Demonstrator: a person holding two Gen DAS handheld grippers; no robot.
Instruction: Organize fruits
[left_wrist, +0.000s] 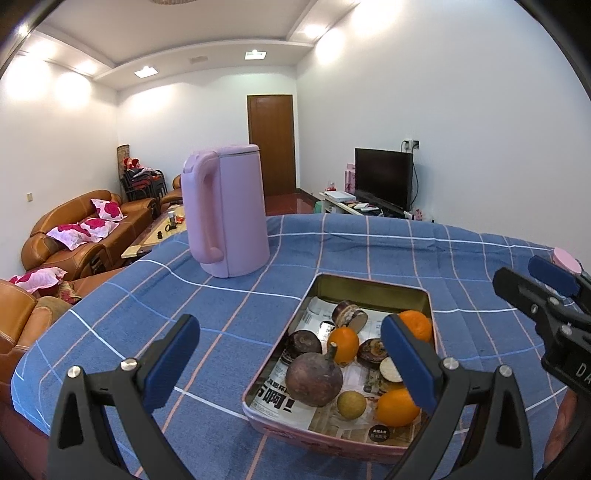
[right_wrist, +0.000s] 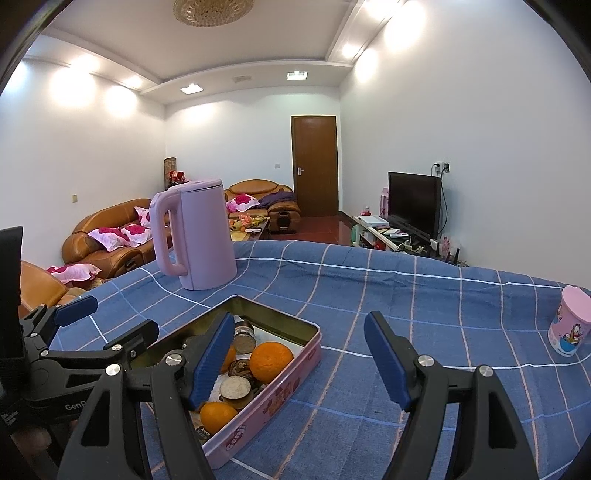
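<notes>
Nearest your left wrist camera were the two blue pads of your left gripper, spread wide with nothing between them. One pad hung over the bare blue checked tablecloth; the other sat in front of the near right part of the pink tin.

The fruits lay inside that tin, on printed paper. A dark purple round fruit with a stub of stem sat toward the near left, and a small yellowish one lay just beside it. You had three oranges in there: one near the middle, one at the near right, and one toward the far right, partly hidden by the pad. Several cut dark pieces lay among them.

Your right gripper was likewise spread apart and pinched nothing. Its left pad hung over the tin, and its right pad over bare cloth beside it.

A pink kettle stood upright on the cloth, beyond the tin and apart from it. A pink cup with cartoon pictures stood well to the right, near the table's edge.
</notes>
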